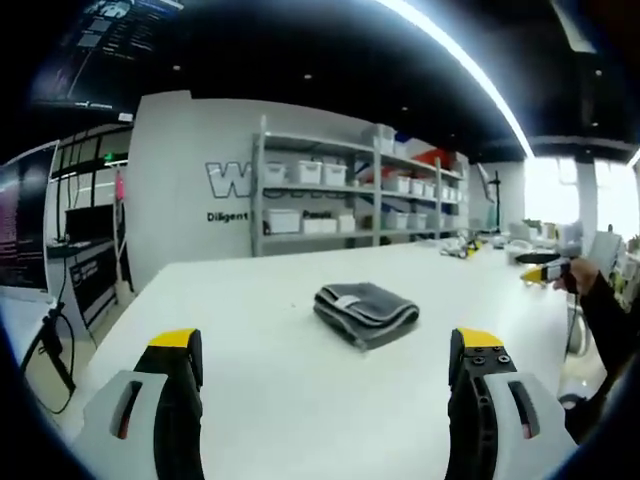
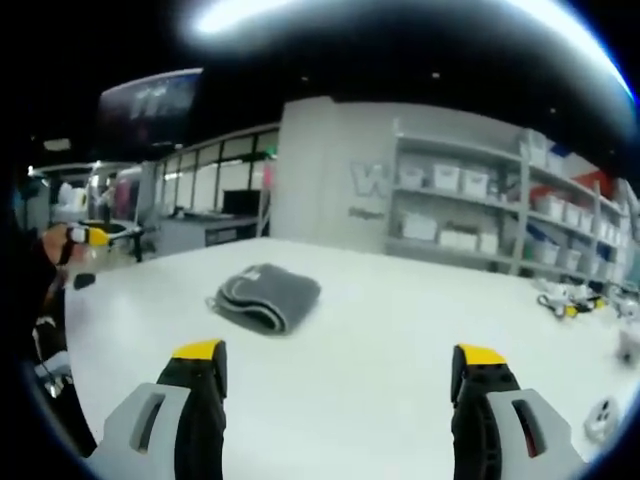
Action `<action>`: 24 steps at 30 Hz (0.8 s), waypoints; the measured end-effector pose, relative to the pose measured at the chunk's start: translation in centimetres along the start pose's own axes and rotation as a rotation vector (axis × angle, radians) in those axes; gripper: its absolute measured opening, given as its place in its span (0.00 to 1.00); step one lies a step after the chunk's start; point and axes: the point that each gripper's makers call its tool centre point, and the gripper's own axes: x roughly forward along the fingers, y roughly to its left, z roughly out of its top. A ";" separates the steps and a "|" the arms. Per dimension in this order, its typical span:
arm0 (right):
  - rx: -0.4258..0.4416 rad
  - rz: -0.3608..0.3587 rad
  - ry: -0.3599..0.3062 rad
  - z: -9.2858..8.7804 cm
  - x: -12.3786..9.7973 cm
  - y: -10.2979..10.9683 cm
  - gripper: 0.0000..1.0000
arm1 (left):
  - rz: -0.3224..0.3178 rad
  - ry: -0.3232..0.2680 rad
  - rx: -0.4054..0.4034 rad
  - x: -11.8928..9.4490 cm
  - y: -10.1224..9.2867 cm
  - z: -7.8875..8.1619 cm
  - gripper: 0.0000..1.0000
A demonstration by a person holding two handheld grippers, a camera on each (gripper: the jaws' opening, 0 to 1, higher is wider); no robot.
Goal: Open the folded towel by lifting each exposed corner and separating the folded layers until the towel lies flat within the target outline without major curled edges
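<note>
A grey folded towel [image 1: 366,310] lies in a thick bundle on the white table [image 1: 250,380], a pale tag showing on its top. My left gripper [image 1: 326,345] hovers open, short of the towel, nothing between its yellow-tipped jaws. In the right gripper view the towel [image 2: 265,295] sits ahead and to the left of my right gripper [image 2: 339,352], which is also open and holds nothing. The right gripper [image 1: 545,268] shows at the far right of the left gripper view, held by a dark sleeve [image 1: 605,310]. The left gripper [image 2: 95,235] appears at the left edge of the right gripper view.
Metal shelves [image 1: 350,190] with white bins stand behind the table against a grey wall. Small yellow and white items [image 2: 565,300] lie near the table's far edge, and a small white object [image 2: 605,415] sits close on the right. A cable [image 1: 50,345] hangs past the table's left edge.
</note>
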 end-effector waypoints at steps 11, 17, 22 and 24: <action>-0.010 -0.021 0.032 -0.1 1.7 -1.7 0.95 | -0.022 0.027 -0.002 3.5 0.9 0.2 0.99; -0.027 -0.011 0.054 -0.5 3.2 -1.9 0.95 | -0.037 0.033 0.007 4.9 0.7 0.5 0.99; -0.038 0.002 0.056 0.4 4.5 -2.1 0.95 | -0.043 0.055 0.009 6.0 1.0 0.6 0.99; -0.046 0.008 0.053 0.9 5.0 -2.1 0.96 | -0.043 0.056 -0.002 6.5 1.3 0.6 0.99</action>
